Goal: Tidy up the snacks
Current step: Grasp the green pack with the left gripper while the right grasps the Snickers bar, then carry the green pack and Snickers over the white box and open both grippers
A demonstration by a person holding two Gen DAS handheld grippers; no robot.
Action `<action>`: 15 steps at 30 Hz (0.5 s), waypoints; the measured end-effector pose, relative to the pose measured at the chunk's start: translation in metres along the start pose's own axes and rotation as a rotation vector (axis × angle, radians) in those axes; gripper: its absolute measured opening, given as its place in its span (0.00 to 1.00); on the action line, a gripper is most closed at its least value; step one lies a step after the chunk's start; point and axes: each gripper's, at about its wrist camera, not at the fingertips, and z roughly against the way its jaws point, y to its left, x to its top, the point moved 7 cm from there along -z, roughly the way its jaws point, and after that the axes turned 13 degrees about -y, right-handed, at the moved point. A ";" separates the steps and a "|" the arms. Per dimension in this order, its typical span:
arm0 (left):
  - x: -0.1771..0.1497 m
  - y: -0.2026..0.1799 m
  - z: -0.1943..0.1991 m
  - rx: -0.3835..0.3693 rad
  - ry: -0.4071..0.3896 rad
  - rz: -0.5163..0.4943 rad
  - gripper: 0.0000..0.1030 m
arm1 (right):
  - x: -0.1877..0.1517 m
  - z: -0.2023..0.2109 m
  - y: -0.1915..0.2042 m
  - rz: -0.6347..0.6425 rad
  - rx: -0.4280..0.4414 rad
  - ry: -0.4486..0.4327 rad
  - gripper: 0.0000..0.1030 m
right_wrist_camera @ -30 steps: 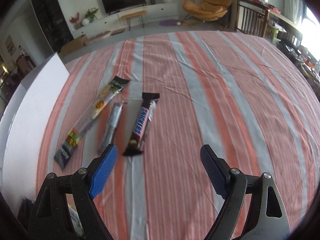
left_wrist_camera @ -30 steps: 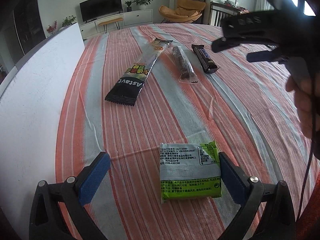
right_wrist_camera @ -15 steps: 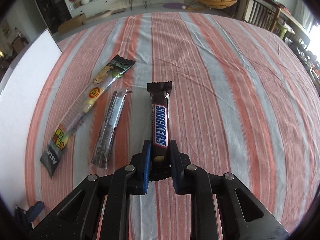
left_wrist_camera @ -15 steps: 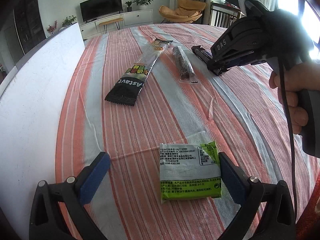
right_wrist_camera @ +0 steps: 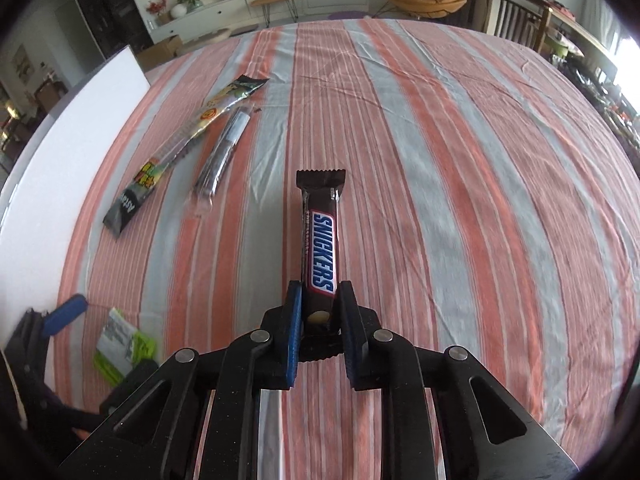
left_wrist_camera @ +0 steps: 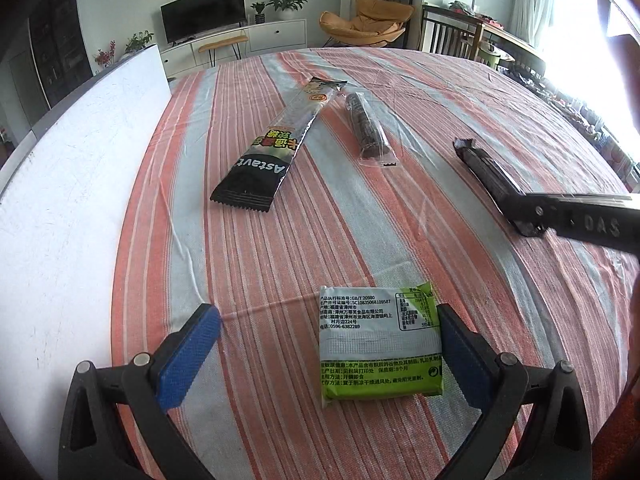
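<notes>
My right gripper (right_wrist_camera: 320, 312) is shut on the near end of a brown Snickers bar (right_wrist_camera: 320, 240) and holds it above the striped tablecloth; the bar also shows in the left wrist view (left_wrist_camera: 486, 172) at the right. My left gripper (left_wrist_camera: 328, 344) is open, its blue pads on either side of a green and white snack packet (left_wrist_camera: 380, 344) lying face down. A long black Astavt packet (left_wrist_camera: 276, 148) and a clear-wrapped dark snack stick (left_wrist_camera: 366, 128) lie side by side farther back.
A white board (left_wrist_camera: 68, 200) runs along the table's left side. The striped cloth (right_wrist_camera: 460, 200) covers the whole table. A TV unit, an orange chair and wooden chairs stand beyond the far edge.
My right gripper came down, shut on the Snickers bar and has carried it to the right, away from the two long packets. My left gripper has stayed still.
</notes>
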 end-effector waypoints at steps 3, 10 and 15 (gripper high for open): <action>0.000 0.000 0.000 0.000 0.000 0.000 1.00 | -0.019 0.016 -0.003 -0.011 -0.013 -0.027 0.18; 0.000 0.001 0.001 -0.016 0.015 -0.004 1.00 | -0.038 0.038 -0.012 -0.113 0.079 -0.050 0.18; -0.001 0.010 0.013 -0.133 0.073 0.103 1.00 | -0.038 0.046 -0.042 -0.304 0.196 -0.017 0.27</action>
